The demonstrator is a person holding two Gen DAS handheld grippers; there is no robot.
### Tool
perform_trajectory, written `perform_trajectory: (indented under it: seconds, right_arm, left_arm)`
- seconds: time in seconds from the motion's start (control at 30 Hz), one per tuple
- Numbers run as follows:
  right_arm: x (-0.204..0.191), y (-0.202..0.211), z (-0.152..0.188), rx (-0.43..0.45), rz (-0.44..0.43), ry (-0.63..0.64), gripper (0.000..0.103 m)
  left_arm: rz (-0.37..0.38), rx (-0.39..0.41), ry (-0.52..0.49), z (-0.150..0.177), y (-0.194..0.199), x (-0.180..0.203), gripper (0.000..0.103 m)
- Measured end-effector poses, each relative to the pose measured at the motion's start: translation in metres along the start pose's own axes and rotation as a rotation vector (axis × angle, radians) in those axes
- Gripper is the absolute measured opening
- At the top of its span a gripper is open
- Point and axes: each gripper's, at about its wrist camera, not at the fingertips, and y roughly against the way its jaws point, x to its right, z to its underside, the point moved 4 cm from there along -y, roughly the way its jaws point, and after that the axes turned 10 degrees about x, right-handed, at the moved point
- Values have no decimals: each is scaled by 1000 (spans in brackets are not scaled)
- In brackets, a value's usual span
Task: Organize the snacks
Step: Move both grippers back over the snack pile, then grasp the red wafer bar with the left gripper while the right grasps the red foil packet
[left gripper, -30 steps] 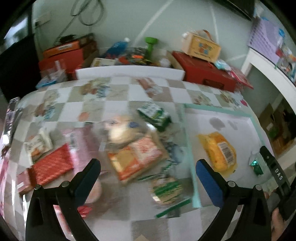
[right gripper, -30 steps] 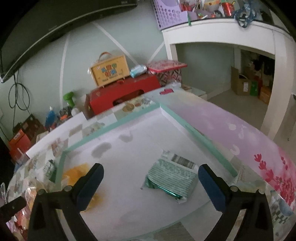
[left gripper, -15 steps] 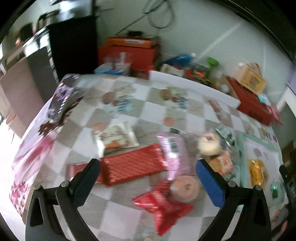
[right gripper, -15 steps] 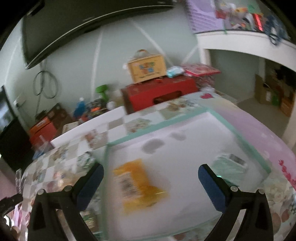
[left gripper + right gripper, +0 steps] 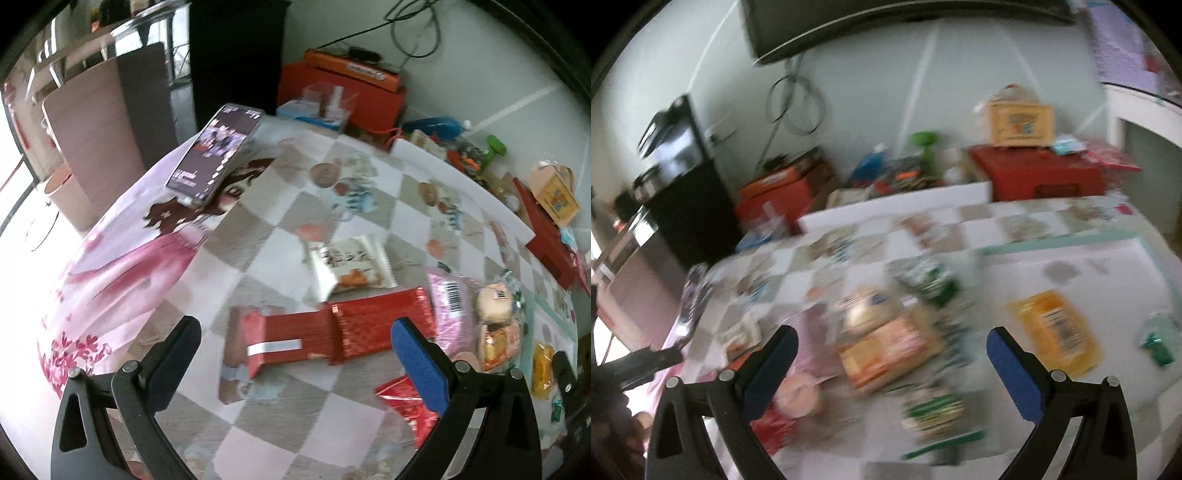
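Left gripper: our left gripper point(image 5: 295, 354) hangs with its blue-padded jaws spread wide and nothing between them, above the checked tablecloth point(image 5: 258, 236)
Right gripper: our right gripper point(image 5: 892, 360) is likewise spread wide and empty, over the blurred heap of snacks
Red packets: a long shiny red foil packet point(image 5: 380, 325) lies just ahead of our left gripper, end to end with a flat red box bearing a white strip point(image 5: 280, 341)
White packet: a white pillow-shaped snack packet with an orange picture point(image 5: 351, 267) sits just beyond the red ones
Pink packet: a pink foil packet with a barcode point(image 5: 448, 306) lies beside the red foil packet, with a round pale bun in clear wrap point(image 5: 493, 301) next to it
White tray: we see a white tray with a mint-green rim point(image 5: 1052, 242) holding a yellow-orange packet with a barcode point(image 5: 1056, 332) and a small green-foil packet point(image 5: 1156, 347), well apart from each other
Phone: a dark smartphone with a lit screen point(image 5: 216, 153) rests near the far left corner of the table
Blur: our right view is too smeared to name the heaped packets
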Motion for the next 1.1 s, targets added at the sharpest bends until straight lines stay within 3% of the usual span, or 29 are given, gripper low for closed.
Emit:
perform_trajectory:
  seconds: [0.2,0.4,0.7,0.83,0.9,1.0,1.1]
  right_arm:
    - [-47,-20,34,-124,-63,76,103]
    - [-67,-35,65,-235,-94,105,103]
    - [-82,-50,90,-306,-111,113,103]
    - [-84,-50,92,-301,-127,99,102]
    - [-85,-48,90,-285,-140,97,95]
    - [-87,-47,88,-278,-154,93,82]
    - [-87,-47,88,-284,-172,85,65]
  left_arm:
    - [2,-63,19,13,-20,-7,102]
    - [-16,-136,13,27,-45,-7,102]
    - [-3,-190,26,30,-67,-3,102]
    - [-3,-206,28,30,-73,-1,86]
    - [12,-215,36,30,-76,-1,77]
    - [13,-216,31,30,-77,0,76]
    - [22,-209,32,29,-75,2,67]
